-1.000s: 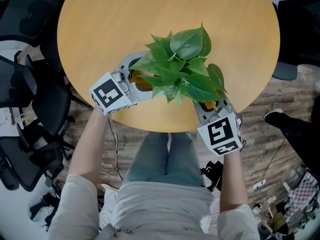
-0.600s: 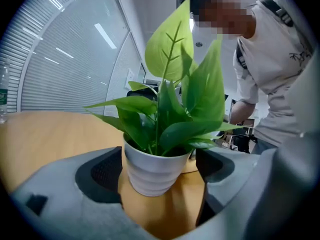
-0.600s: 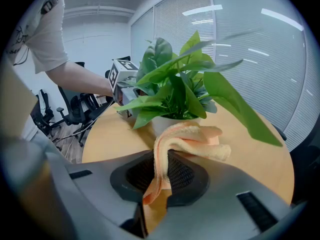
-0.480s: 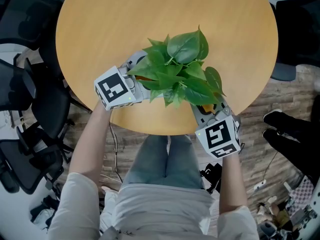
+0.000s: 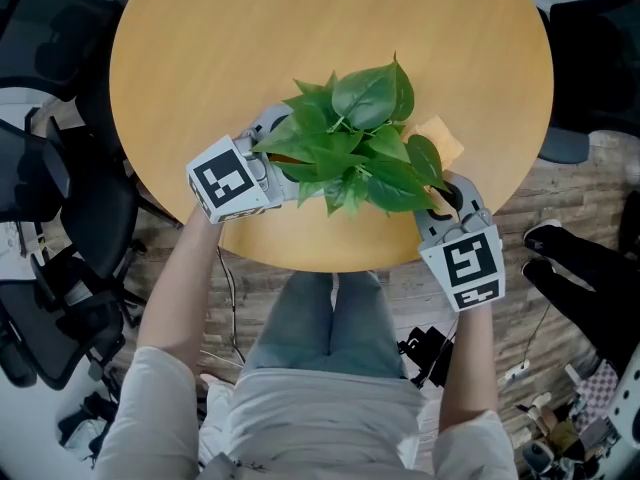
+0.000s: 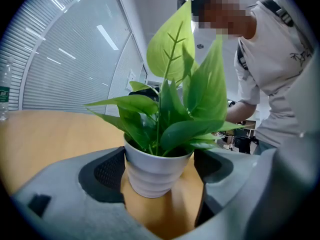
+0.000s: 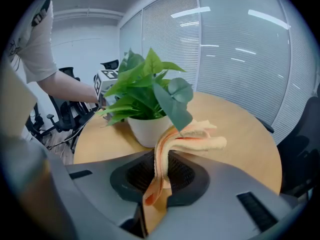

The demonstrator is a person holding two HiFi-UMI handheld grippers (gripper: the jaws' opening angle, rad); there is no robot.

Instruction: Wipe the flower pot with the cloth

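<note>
So your white ribbed flower pot [image 6: 152,171] with the leafy green plant [image 5: 365,98] is sitting upright on the round light-wood counter [image 5: 200,48], toward the edge nearest you; from the head view the leaves hide the pot completely, so you only really get it in the two gripper views.

Your left gripper [image 6: 159,204] comes in roughly level from the left side of the plant with the pot right between its fingers [image 6: 107,171]; they're spread wide and have just been closing in a touch; the dark pads look pressed against the pot on both sides just under the rim, so you've got it held.

Your right gripper [image 7: 159,186] is over on the plant's right, tipped downward; its fingers [image 7: 187,176] are pinched together on the peach-orange cloth [image 7: 201,138]; a strip of it runs up out of the pinch and the folded free end flops forward toward the pot; one leaf hangs right over that fold.

In the head view the cloth pokes out past the leaves on the right, above the counter; it looks close to the pot's side, but I can't tell whether it's actually touching.

Around you there are black office chairs [image 5: 60,198] off the counter's left and wood-plank floor [image 5: 520,228] on the right.
</note>
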